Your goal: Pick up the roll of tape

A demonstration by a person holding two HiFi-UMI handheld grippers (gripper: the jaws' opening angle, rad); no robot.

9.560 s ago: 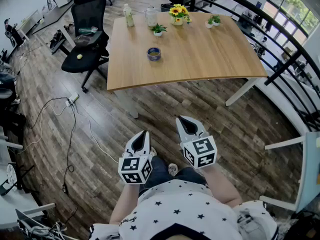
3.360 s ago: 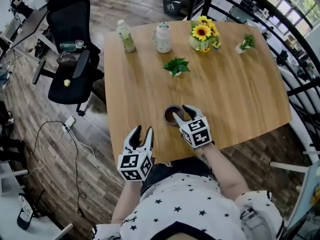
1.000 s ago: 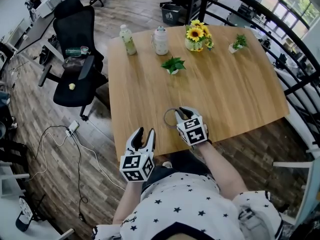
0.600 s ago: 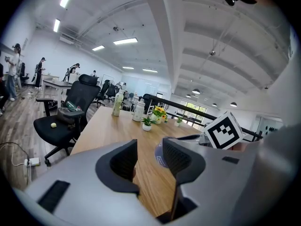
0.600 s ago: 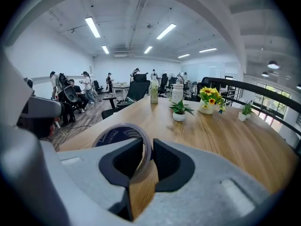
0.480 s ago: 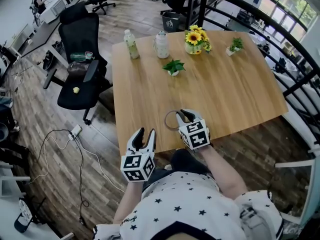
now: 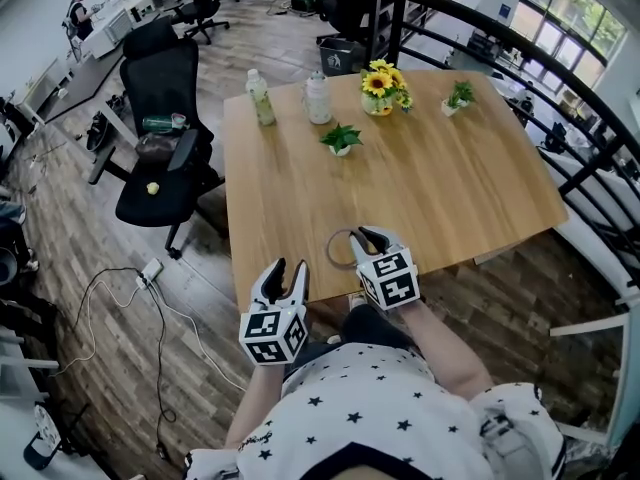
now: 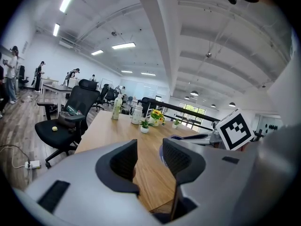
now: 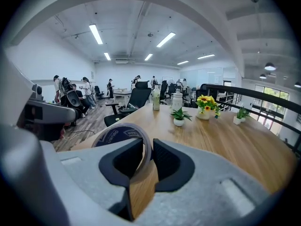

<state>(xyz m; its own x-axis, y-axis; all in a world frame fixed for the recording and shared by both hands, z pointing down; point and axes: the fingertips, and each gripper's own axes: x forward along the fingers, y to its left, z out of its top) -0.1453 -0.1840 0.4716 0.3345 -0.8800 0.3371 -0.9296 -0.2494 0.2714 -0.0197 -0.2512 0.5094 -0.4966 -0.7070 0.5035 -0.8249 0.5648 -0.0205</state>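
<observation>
Currently the right tool [image 7: 362, 238] grips the roll of tape [image 9: 114, 137] by its wall, one jaw inside the ring. The roll projects toward 10 o'clock, over the near edge of the worktop [image 7: 480, 168]. The left tool [image 7: 287, 271] stands at 7 o'clock, jaws apart, empty.

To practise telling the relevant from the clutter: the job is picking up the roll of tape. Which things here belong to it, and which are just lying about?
Belongs to the job:
roll of tape, its wall pinched by the right gripper; table.

Just lying about:
bottle, white jar, sunflowers, potted plant, second potted plant, office chair. The left gripper is open and empty.
</observation>
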